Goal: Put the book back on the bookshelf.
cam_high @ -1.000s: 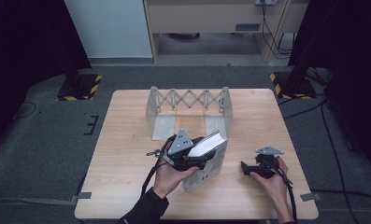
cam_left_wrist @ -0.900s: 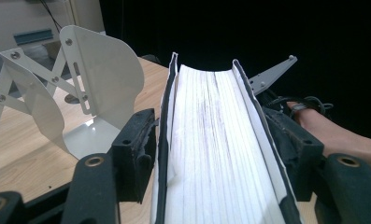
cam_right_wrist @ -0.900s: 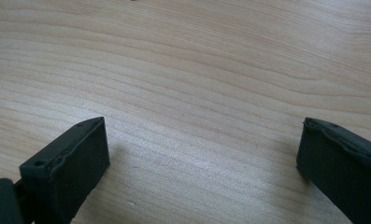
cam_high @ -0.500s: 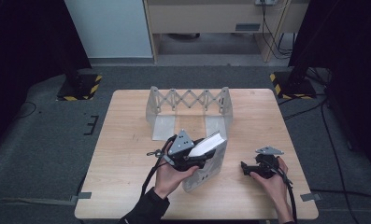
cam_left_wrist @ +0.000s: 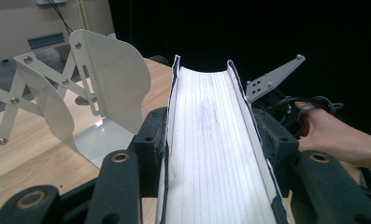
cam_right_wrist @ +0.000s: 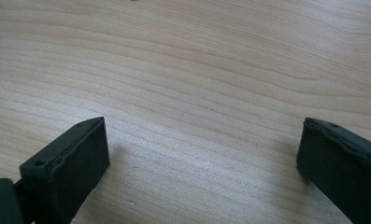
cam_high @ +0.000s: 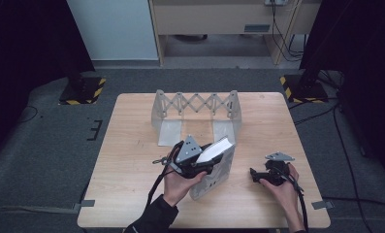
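book point(cam_high: 218, 148) sits clamped, page edges up, in the left gripper point(cam_left_wrist: 211, 154) above the table's point(cam_high: 132, 160) front middle, its long axis tilted up toward the expanding rack point(cam_high: 196, 104). right gripper point(cam_right_wrist: 199, 163) rests near the table's right front, jaws wide apart.

From my station I saw a light wooden table point(cam_high: 132, 194) standing on grey carpet. A white expanding metal book rack point(cam_high: 196, 114) sat directly on it toward twelve o'clock, its two end plates upright and a scissor lattice between them. Around five o'clock a hand point(cam_high: 283, 190) rested on the wood. A book point(cam_high: 213, 170) stood near centre; I couldn't tell whether it touched the top.
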### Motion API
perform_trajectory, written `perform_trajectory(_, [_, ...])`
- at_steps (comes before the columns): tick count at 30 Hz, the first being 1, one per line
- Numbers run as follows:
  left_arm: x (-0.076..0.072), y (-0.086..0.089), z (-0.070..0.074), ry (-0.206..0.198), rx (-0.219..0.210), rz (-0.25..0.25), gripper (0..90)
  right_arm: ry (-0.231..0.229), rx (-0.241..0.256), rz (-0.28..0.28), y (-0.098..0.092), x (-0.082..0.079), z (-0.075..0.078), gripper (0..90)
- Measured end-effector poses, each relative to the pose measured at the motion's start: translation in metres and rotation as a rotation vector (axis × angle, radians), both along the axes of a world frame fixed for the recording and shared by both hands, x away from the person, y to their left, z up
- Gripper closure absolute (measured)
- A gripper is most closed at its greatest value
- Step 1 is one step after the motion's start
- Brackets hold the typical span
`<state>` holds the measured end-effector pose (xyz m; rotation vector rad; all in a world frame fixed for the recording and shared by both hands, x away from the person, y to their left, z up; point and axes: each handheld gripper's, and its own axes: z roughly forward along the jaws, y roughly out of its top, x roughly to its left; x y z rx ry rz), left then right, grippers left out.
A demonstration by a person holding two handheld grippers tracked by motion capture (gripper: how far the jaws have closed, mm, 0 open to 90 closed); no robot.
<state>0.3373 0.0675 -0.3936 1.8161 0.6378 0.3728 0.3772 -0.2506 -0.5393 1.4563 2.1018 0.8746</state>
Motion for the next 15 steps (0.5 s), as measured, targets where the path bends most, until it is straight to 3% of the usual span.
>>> perform_trajectory(8, [0.003, 0.011, 0.002, 0.024, -0.023, 0.045, 52.0, 0.0, -0.001, 0.0, 0.0, 0.0, 0.0, 2.8])
perform_trajectory(15, [0.001, 0.024, 0.008, 0.02, -0.028, 0.067, 52.1, 0.0, -0.001, 0.003, 0.0, 0.0, 0.0, 2.8])
